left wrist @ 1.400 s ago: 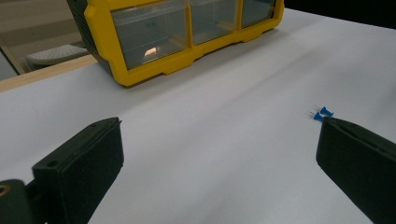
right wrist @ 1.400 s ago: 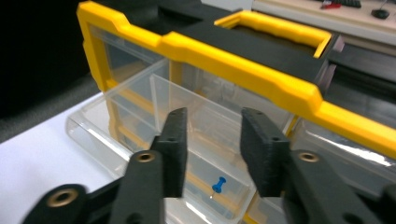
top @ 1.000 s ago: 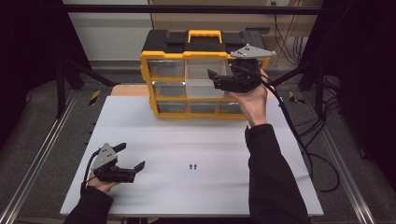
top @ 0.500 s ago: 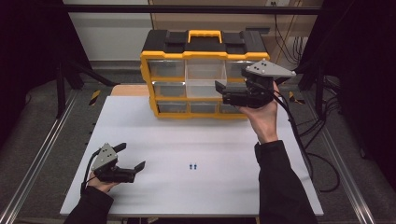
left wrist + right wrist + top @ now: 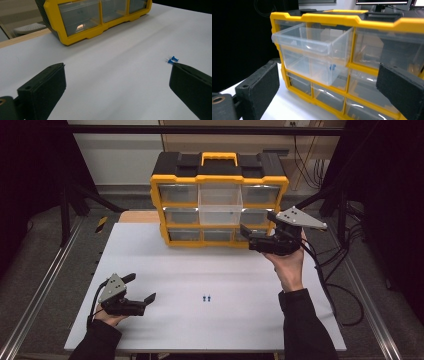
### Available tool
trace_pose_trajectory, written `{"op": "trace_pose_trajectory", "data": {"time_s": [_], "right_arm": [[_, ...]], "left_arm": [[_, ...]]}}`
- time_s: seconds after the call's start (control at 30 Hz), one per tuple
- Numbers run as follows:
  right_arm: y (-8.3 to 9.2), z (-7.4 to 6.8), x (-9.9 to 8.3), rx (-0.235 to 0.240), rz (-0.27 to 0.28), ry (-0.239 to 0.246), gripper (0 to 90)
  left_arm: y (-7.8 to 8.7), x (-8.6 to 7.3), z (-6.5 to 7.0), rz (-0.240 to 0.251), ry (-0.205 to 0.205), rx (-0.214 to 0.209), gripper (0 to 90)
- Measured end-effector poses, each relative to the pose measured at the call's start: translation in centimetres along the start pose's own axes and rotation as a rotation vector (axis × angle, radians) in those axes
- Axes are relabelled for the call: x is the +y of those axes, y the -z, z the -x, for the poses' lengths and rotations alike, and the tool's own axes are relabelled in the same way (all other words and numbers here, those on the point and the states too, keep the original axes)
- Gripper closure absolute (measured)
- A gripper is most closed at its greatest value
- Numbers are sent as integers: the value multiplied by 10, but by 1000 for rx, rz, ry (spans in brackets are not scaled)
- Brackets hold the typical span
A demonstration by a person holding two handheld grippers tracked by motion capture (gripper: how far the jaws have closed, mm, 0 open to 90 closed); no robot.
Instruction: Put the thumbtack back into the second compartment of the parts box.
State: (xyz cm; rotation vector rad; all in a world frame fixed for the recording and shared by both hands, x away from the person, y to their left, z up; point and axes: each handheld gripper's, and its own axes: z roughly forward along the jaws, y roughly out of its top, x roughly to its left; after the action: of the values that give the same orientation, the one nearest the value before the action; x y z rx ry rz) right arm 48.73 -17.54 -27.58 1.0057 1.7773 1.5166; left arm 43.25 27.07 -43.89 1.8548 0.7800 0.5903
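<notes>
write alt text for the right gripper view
A clear drawer stands pulled out of a yellow organizer, with a small blue pin inside it. The right gripper faces it, jaws open and empty.

A lab test rig — metal frame rails (image 5: 40, 290), trailing cables (image 5: 345, 285), a monitor (image 5: 384, 2).

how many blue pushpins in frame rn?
3. Two pushpins lie side by side on the white table, between the grippers. One pushpin sits inside the pulled-out clear drawer of the yellow organizer. The other drawers are too murky to rule out more.
</notes>
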Motion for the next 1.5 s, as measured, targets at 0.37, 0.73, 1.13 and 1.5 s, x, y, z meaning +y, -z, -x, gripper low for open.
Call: {"op": "trace_pose_trajectory", "data": {"time_s": [0.37, 0.73, 1.13, 1.5], "right_arm": [[8, -8, -34, 3, 2, -18, 47], [6, -23, -67, 35, -49, -20, 50], [-1, -35, -94, 57, -101, -31, 56], [-13, -51, -112, 103, -153, -34, 66]], "left_arm": [[0, 0, 0, 0, 0, -1, 5], [0, 0, 0, 0, 2, -2, 5], [0, -1, -1, -3, 4, -1, 5], [0, 0, 0, 2, 2, 0, 5]]}}
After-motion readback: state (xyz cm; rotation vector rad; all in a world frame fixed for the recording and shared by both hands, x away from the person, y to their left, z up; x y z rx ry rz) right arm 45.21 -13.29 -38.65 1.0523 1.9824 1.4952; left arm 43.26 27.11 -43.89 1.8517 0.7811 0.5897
